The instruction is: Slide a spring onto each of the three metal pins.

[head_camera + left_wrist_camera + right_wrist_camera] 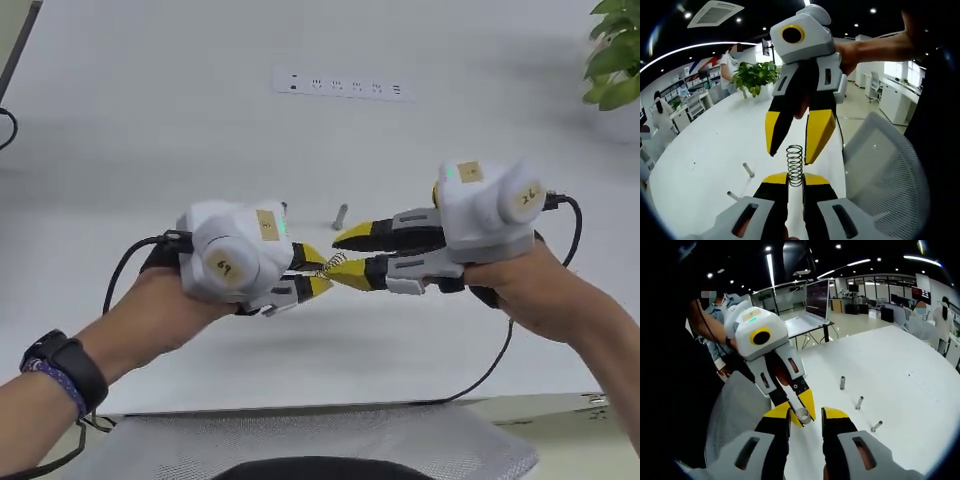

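The left gripper is clenched on a spring. The right gripper is released, jaws spread around the spring's free end. 3 pins sit on the counter.

Can't see the bottom end of the spring, buried between the yellow jaws of the left gripper. Can't tell if its top end touches the right gripper around it either. Only getting it end-on in the right gripper view, so no reading its length there. Can't pull any detail off the nearer pin or the farther pin left of the spring, too small and blurry. Losing the plant, up and right of the spring, to the frame edge in the head view. Same for the chair back below the spring. Can't count sockets on the power strip beyond the spring, way too tiny.
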Demonstrator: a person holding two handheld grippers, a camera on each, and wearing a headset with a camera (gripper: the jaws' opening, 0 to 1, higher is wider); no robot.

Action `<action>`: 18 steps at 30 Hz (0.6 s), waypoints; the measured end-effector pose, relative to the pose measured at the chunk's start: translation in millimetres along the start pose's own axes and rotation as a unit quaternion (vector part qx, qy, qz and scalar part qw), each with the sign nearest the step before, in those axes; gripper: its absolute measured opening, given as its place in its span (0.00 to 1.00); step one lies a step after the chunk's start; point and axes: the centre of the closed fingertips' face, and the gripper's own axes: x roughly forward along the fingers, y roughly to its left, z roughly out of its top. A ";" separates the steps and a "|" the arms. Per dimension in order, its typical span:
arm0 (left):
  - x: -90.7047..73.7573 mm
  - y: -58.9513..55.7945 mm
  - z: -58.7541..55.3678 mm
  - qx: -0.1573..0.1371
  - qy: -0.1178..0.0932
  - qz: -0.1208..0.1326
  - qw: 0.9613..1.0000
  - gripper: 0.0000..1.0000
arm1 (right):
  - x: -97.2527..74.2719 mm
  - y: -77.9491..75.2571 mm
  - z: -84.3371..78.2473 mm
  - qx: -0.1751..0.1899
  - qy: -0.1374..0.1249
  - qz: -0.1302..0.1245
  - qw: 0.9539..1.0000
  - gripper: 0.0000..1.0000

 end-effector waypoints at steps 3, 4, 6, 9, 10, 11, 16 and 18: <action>1.0 -1.3 0.9 0.001 -0.001 -0.002 1.000 0.02 | -5.0 -3.5 -0.2 -0.018 0.012 -0.001 1.000 0.26; 1.0 -1.2 1.0 0.001 -0.001 -0.002 1.000 0.02 | -6.5 -3.7 -0.2 -0.023 0.017 -0.001 1.000 0.26; 1.1 -1.5 1.7 0.001 -0.001 -0.003 1.000 0.02 | -8.3 -4.1 -0.9 -0.029 0.025 0.000 0.999 0.26; 1.4 -1.5 1.6 0.002 -0.001 -0.004 1.000 0.02 | -9.3 -5.3 -2.1 -0.037 0.033 0.000 0.999 0.26; 1.6 -1.4 1.5 0.003 0.000 -0.005 1.000 0.02 | -9.7 -5.3 -2.1 -0.041 0.036 0.000 0.999 0.26; 1.8 -1.4 1.4 0.003 0.000 -0.006 1.000 0.02 | -10.0 -5.0 -2.0 -0.044 0.039 0.001 0.998 0.26; 2.9 -2.1 1.5 0.006 0.002 -0.010 1.000 0.02 | -11.3 -4.1 -6.3 -0.072 0.071 0.007 0.995 0.26; 3.5 -2.0 1.3 0.007 0.002 -0.010 1.000 0.02 | -11.5 -3.5 -6.7 -0.082 0.082 0.009 0.993 0.26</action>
